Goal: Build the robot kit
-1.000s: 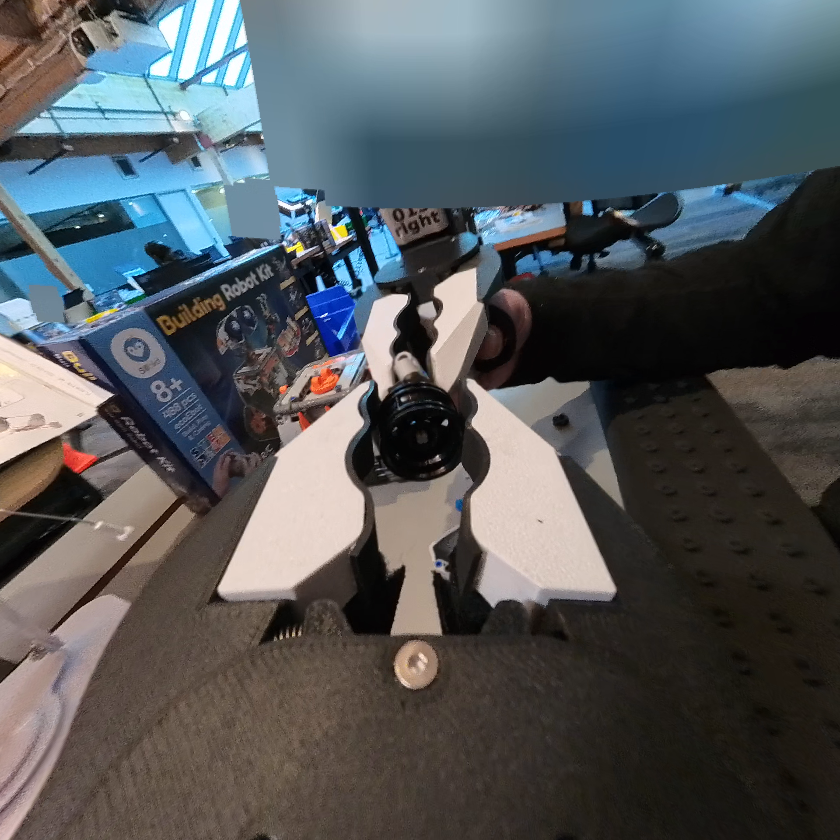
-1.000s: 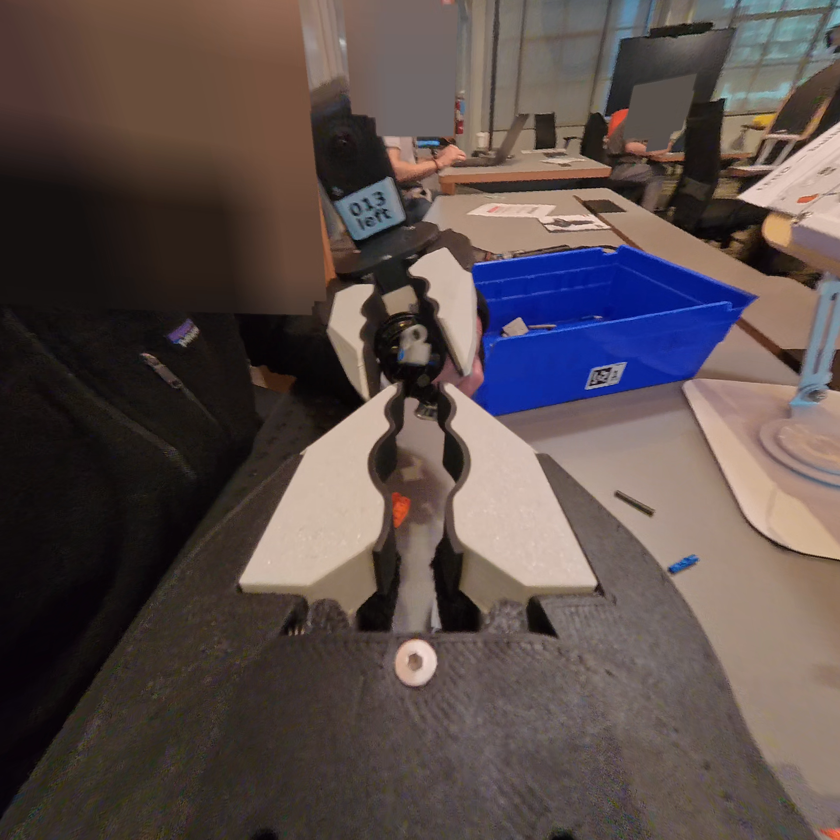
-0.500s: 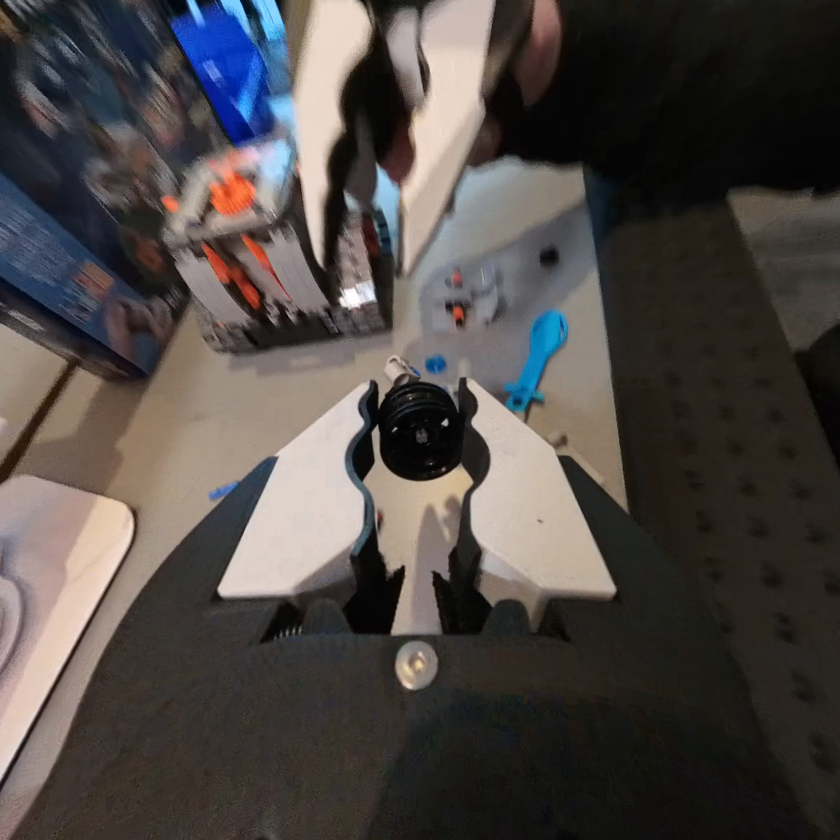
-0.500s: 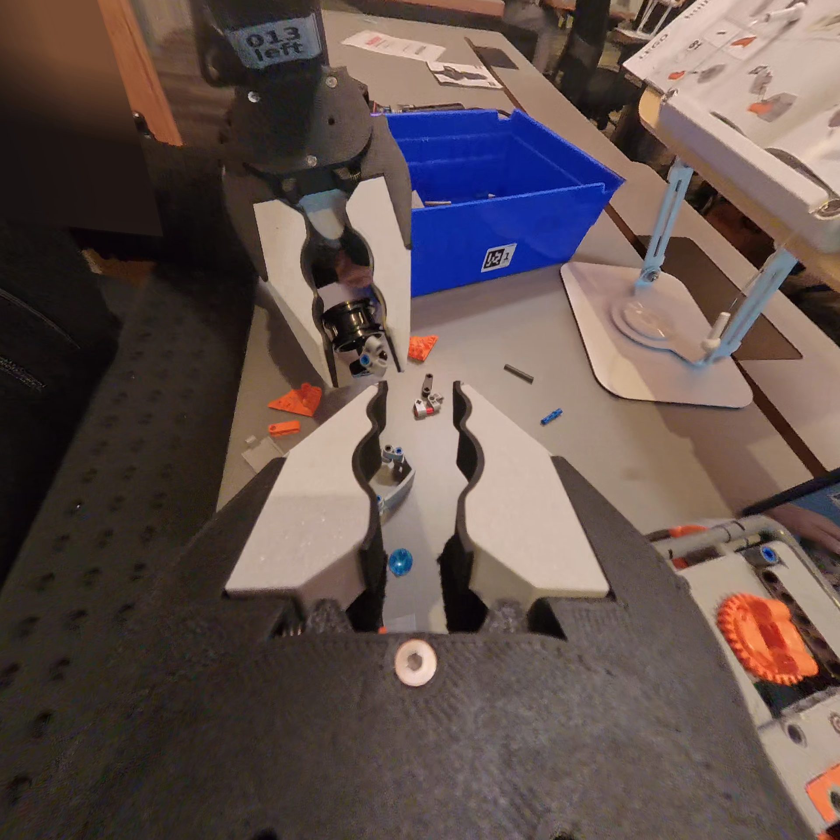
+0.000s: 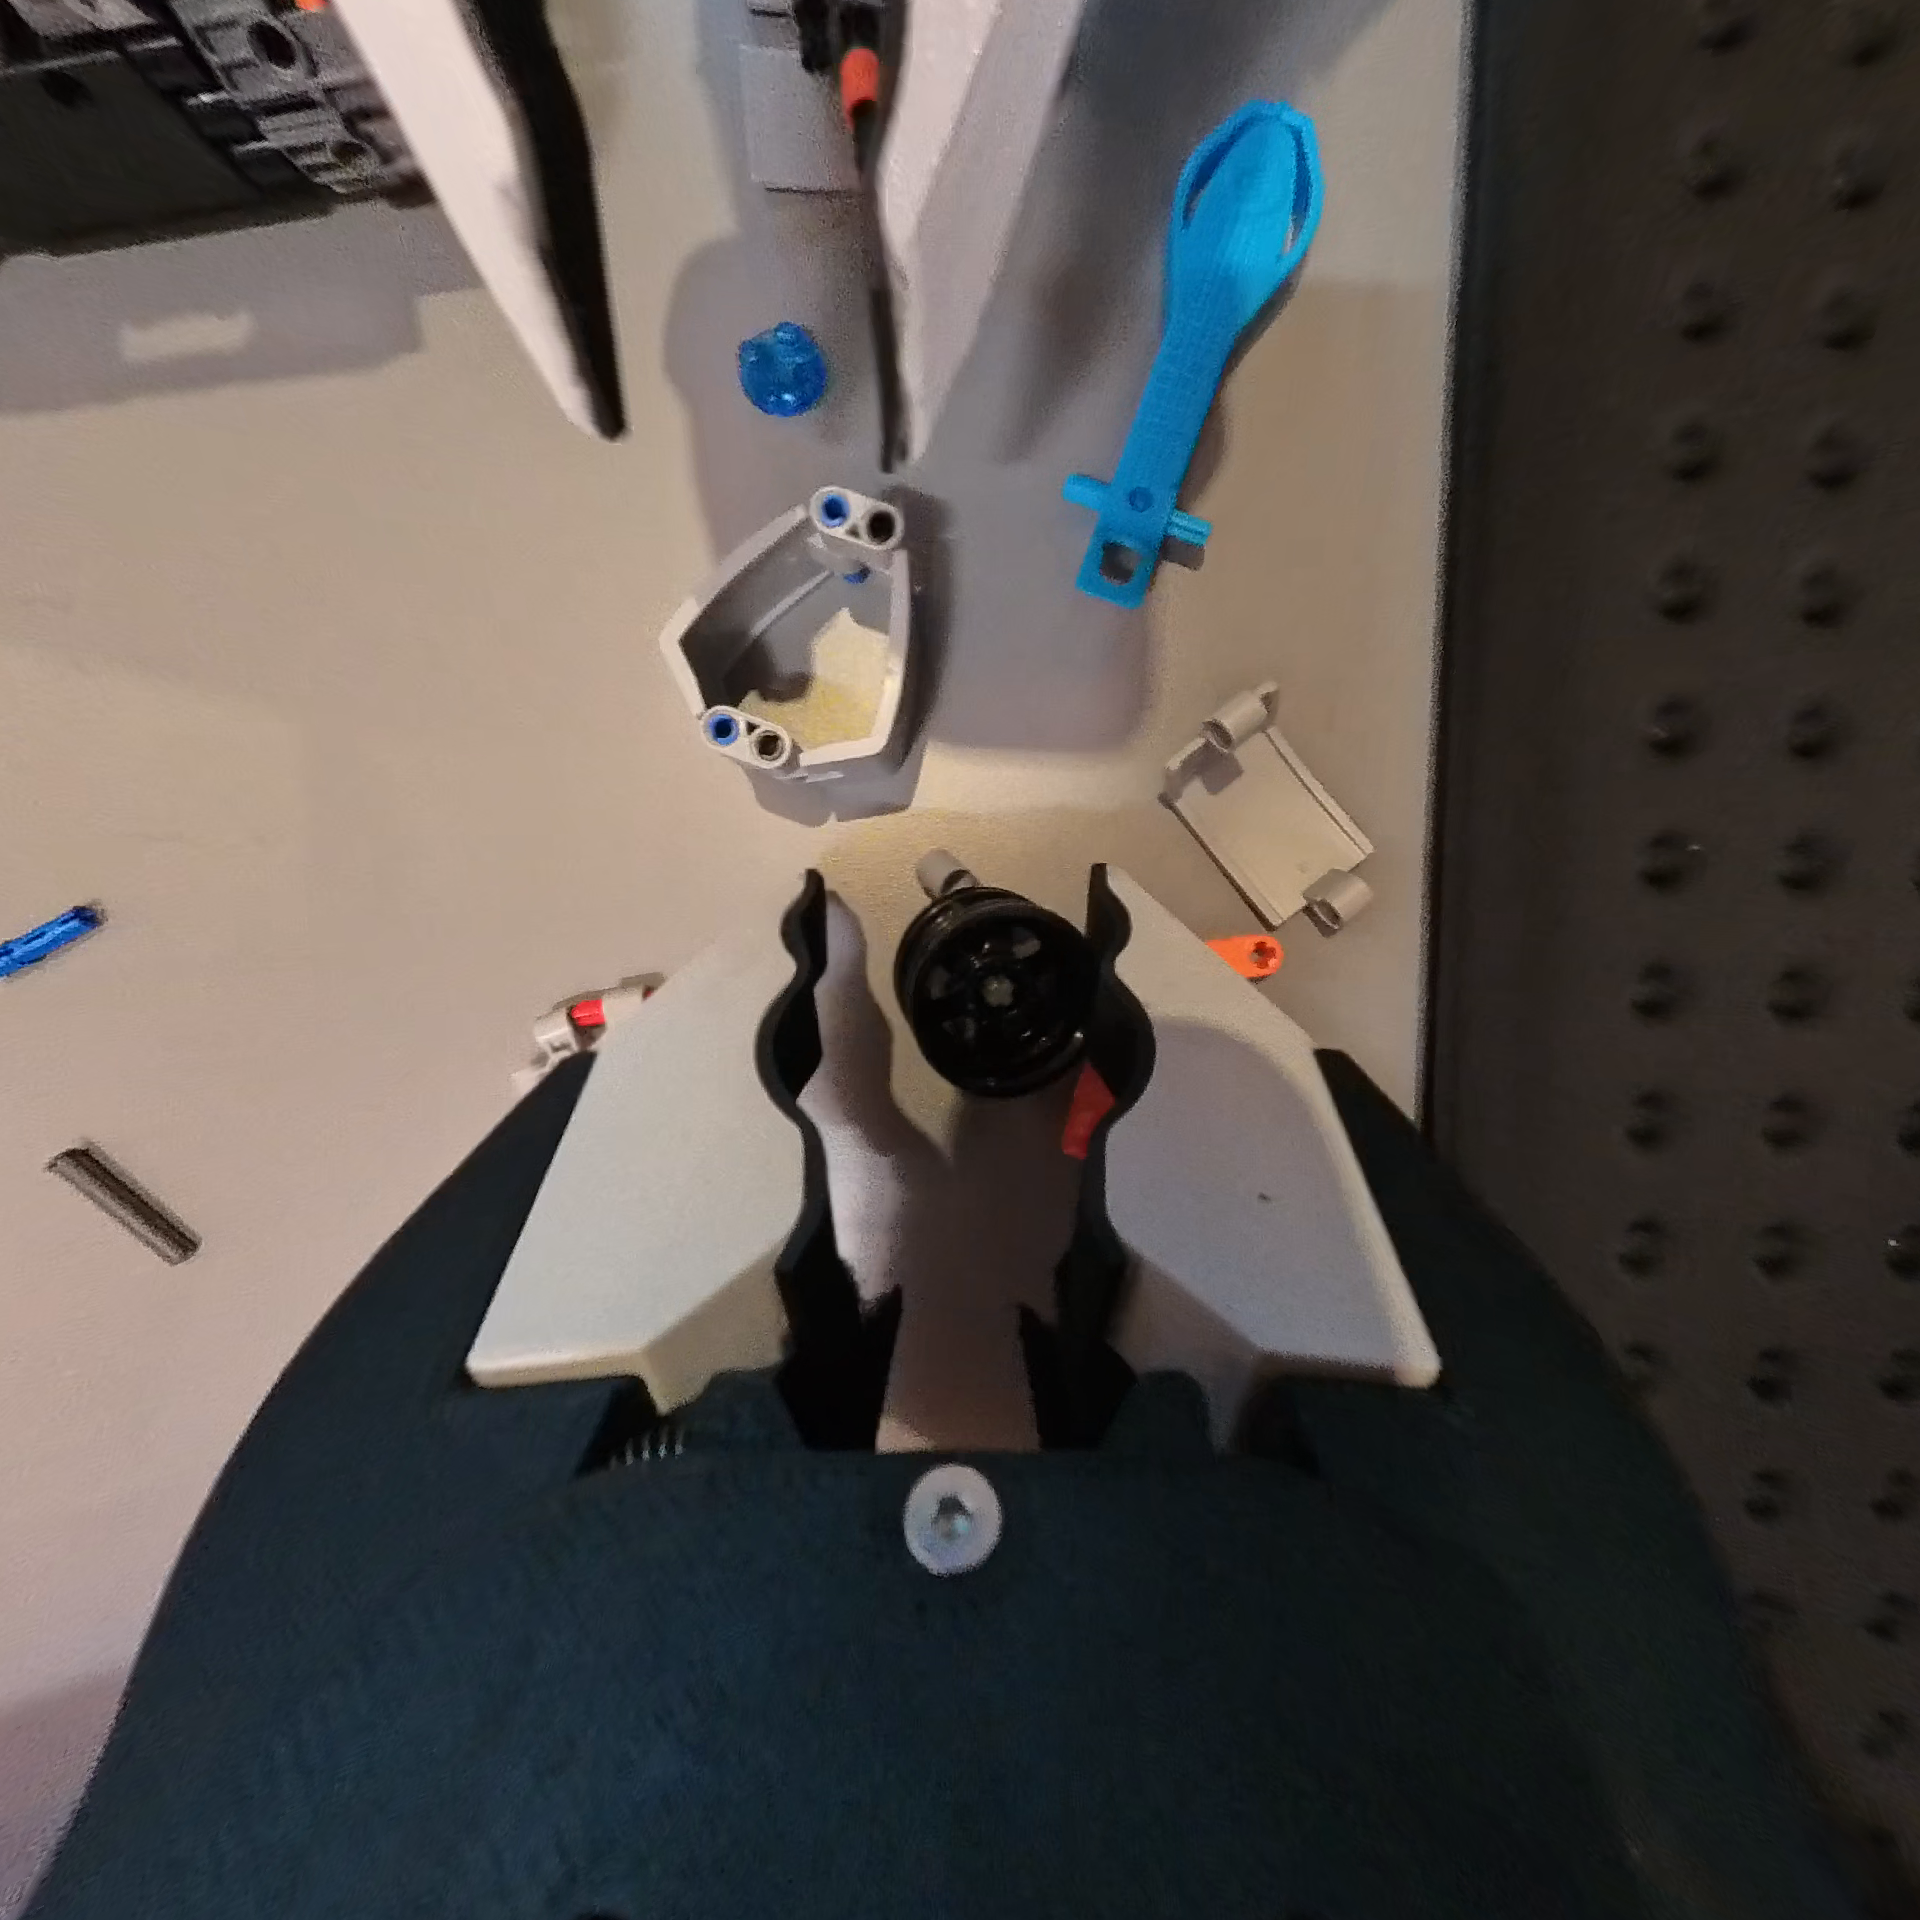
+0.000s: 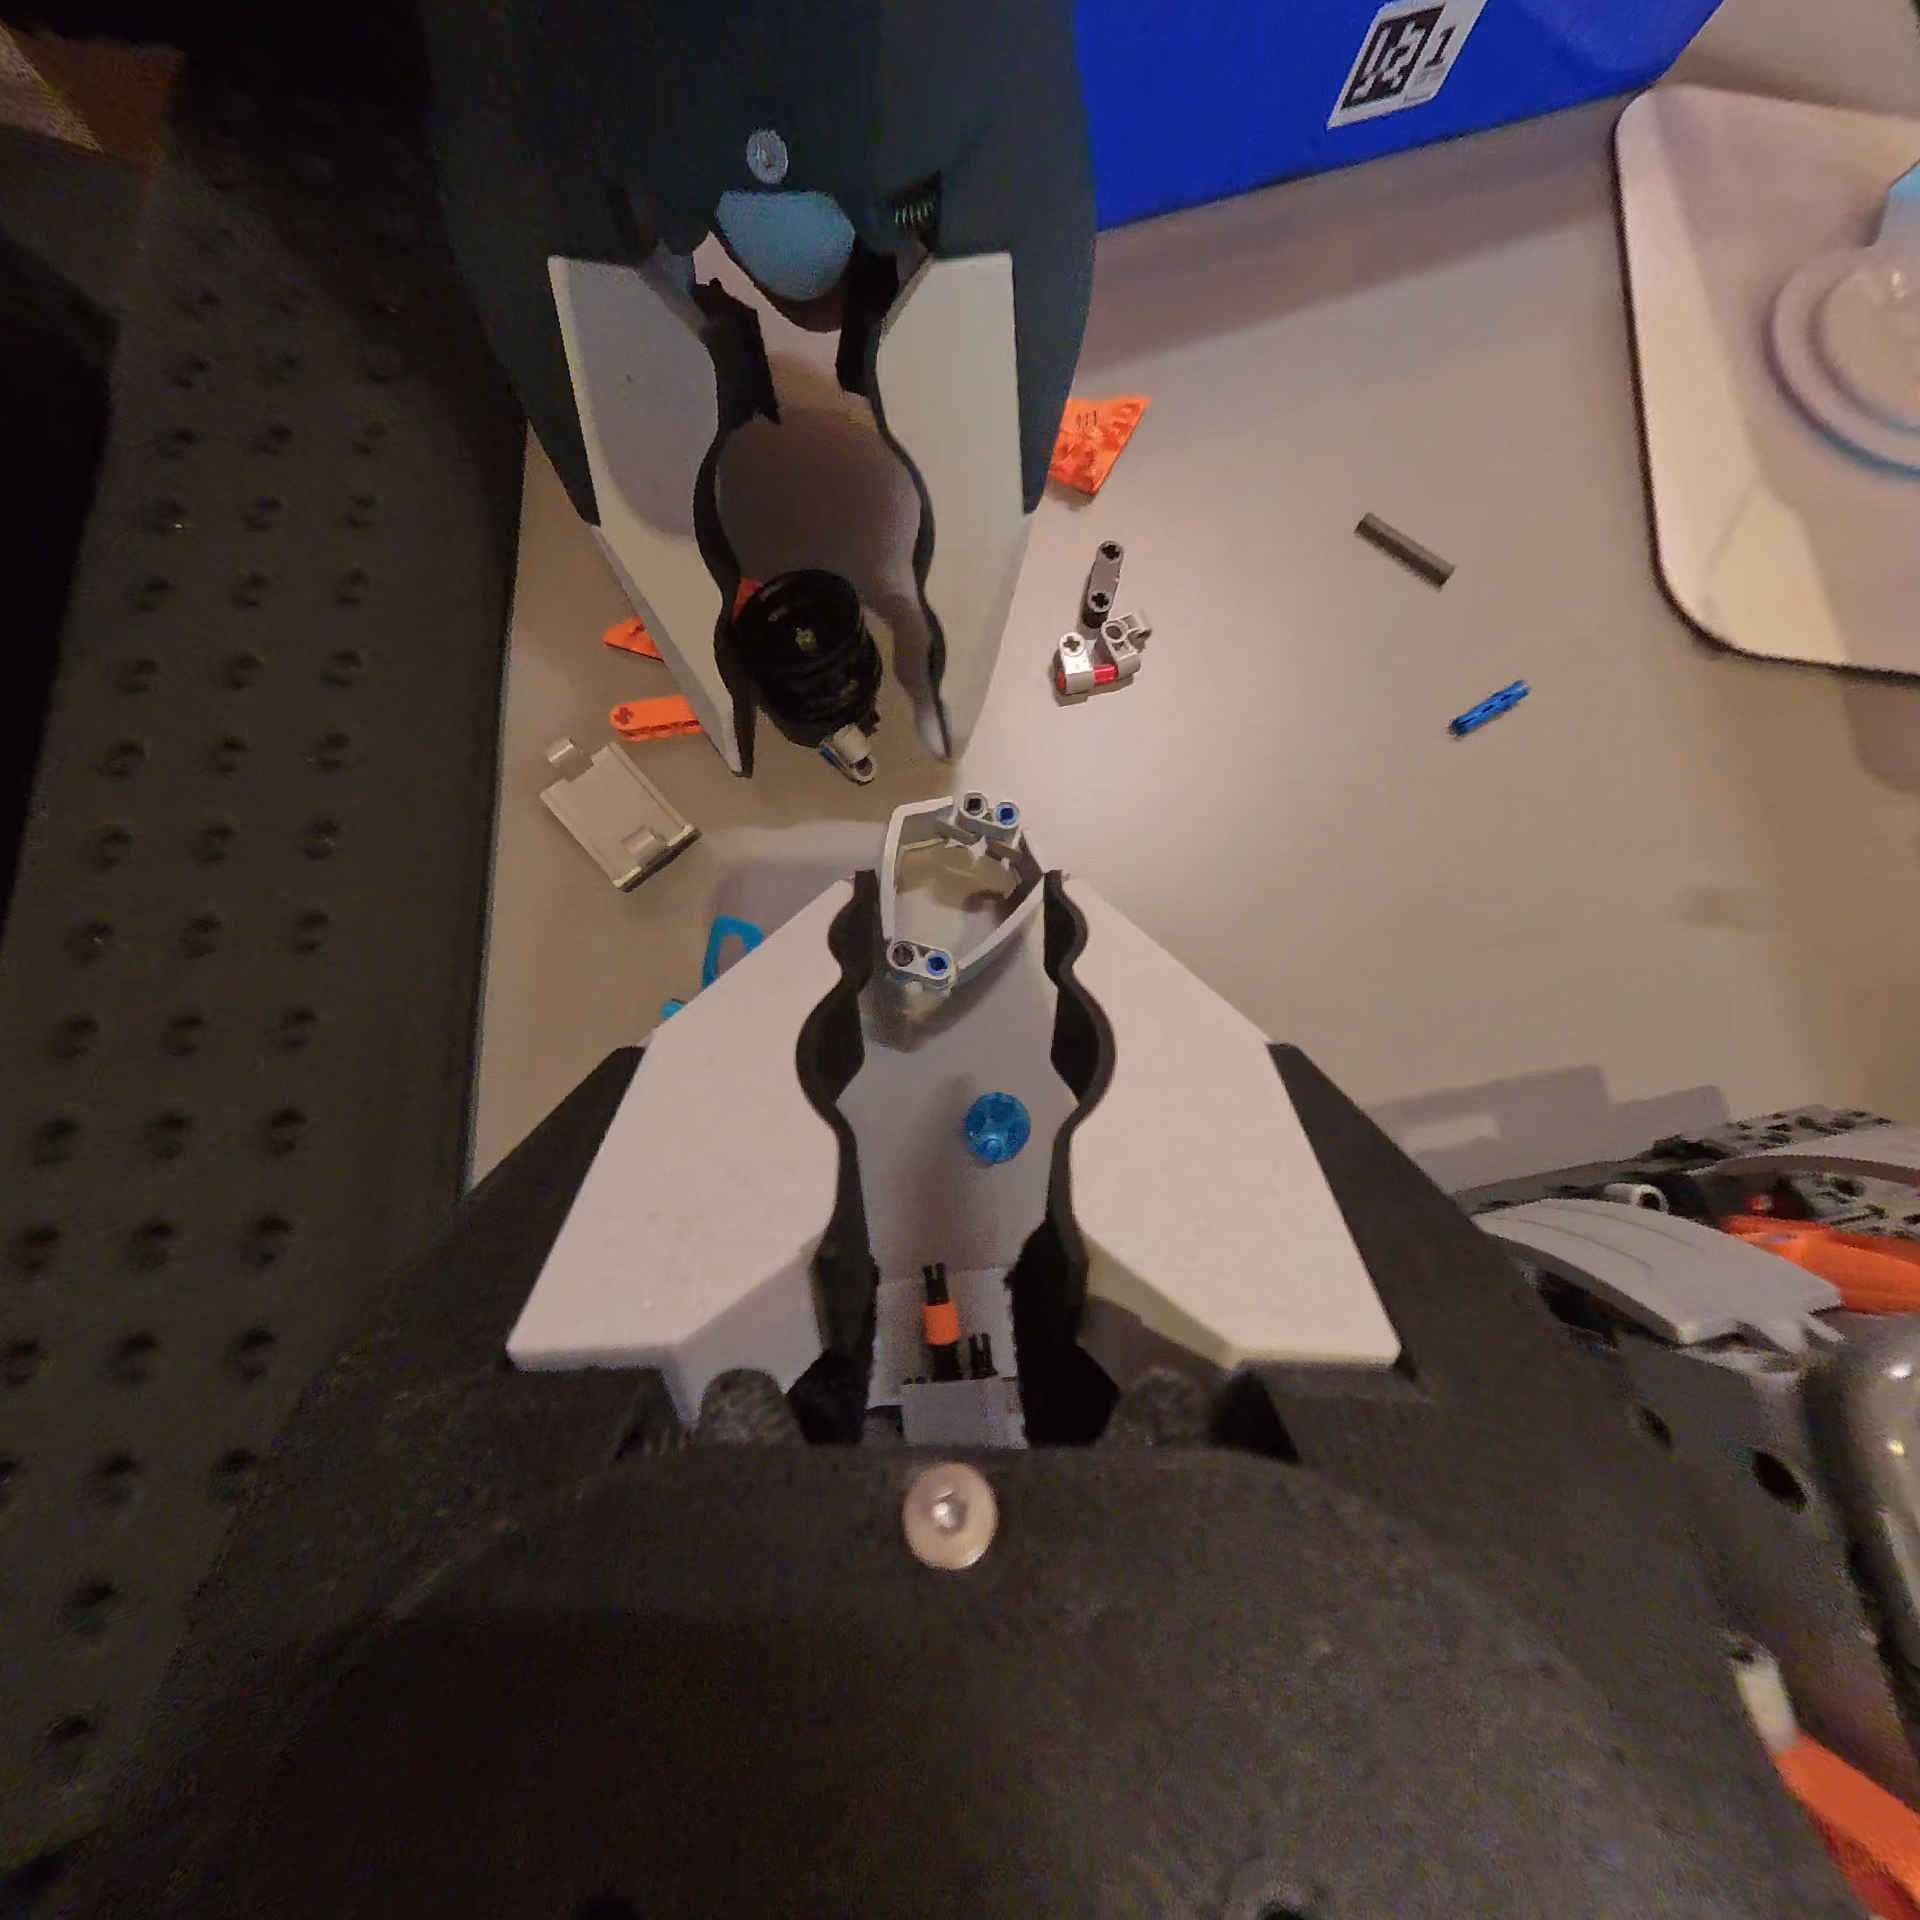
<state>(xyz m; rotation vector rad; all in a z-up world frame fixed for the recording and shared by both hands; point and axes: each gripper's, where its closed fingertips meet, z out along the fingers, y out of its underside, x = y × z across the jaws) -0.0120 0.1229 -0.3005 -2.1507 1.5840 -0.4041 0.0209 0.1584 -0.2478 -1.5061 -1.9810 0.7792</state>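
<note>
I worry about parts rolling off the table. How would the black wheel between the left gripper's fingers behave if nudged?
The black wheel is round, so it would probably roll. It looks like hard, ribbed plastic, likely stiff and light. The short peg at its end might make it curve.

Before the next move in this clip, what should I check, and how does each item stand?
1. Left gripper open: ok, jaws wide apart.
2. Black wheel hub clamped: not ok. It sits against one finger only, with a gap on the other side.
3. Hub resting on the table: cannot tell.
4. Right gripper open: ok.
5. Grey curved panel free: ok. It lies between the right gripper's fingertips, unclamped.
6. Space between the right fingers free of strays: not ok. A blue round stud lies there.
</note>
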